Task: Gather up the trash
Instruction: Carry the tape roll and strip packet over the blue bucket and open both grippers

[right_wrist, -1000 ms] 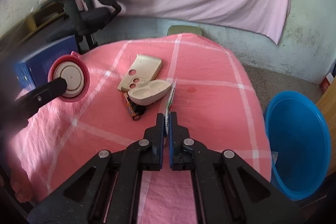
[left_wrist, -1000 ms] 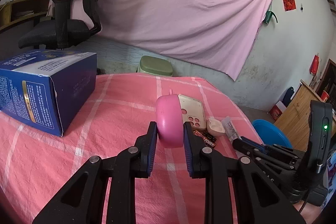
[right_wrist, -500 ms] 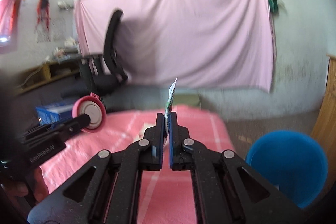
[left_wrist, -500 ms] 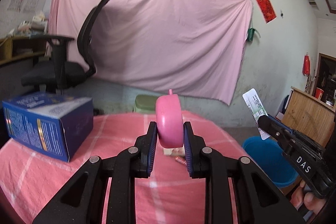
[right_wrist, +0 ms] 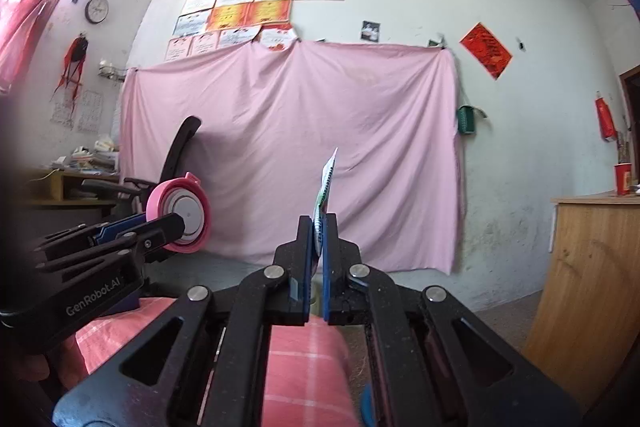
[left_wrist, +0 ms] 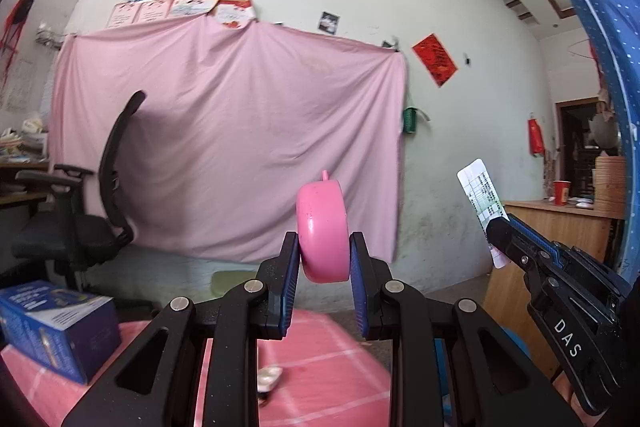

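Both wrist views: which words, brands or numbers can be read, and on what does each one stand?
"DAS": on the right hand-held gripper, seen in the left view.
"GenRobot.AI": on the left hand-held gripper, seen in the right view.
Too small or blurred: white packet, blue box, wall certificates, red poster.

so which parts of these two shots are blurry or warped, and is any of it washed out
Left wrist view: the pink checked tablecloth is motion-smeared, the round pink plastic lid in the left gripper is sharp, and the walls bow with fisheye. Right wrist view: the thin white printed packet in the right gripper is crisp, the left edge goes dark and soft, and the white wall looks bright.
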`<state>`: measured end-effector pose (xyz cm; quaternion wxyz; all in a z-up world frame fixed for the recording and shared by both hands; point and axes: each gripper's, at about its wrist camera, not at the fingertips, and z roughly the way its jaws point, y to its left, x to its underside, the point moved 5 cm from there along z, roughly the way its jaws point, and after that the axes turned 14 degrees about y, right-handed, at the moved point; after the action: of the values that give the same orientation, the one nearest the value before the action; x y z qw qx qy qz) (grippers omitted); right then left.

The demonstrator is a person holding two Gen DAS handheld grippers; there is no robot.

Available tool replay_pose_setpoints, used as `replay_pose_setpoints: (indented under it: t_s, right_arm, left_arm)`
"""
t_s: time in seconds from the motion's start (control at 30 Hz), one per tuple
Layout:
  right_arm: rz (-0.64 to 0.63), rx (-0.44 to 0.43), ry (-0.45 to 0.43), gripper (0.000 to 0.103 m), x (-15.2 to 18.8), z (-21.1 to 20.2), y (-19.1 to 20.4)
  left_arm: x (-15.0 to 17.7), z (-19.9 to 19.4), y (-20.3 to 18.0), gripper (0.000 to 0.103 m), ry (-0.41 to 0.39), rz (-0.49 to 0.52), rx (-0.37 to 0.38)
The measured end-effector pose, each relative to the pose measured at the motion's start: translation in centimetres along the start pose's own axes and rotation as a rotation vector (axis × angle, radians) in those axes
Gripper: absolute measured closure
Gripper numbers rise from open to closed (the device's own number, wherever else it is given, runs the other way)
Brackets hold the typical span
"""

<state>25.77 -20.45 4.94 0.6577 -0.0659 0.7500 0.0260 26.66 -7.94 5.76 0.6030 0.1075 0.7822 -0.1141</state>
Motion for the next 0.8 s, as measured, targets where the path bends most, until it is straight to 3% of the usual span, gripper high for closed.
replay_pose_setpoints:
  t_s: [0.17,0.33,0.6,0.8]
  right_arm:
    - [0.056,0.069,-0.016,0.073,-0.1,-1.4,-4.7]
    - [0.113,0.124,0.026,0.073,0.8,-1.9,-9.2]
    - [0.209,0.174,0.217,0.073,4.9,0.1,-14.7]
    - [0.280,0.165,0.386,0.073,8.8,2.3,-17.6]
  left_arm:
    - [-1.1,1.1,-4.3,0.082,-0.003,0.062,0.052]
    - [-0.7,3.9,-8.5,0.082,0.064,0.070,0.124]
    - [1.7,9.5,-13.4,0.082,0.255,0.040,0.244]
    - [3.2,13.6,-15.7,0.082,0.403,0.037,0.277]
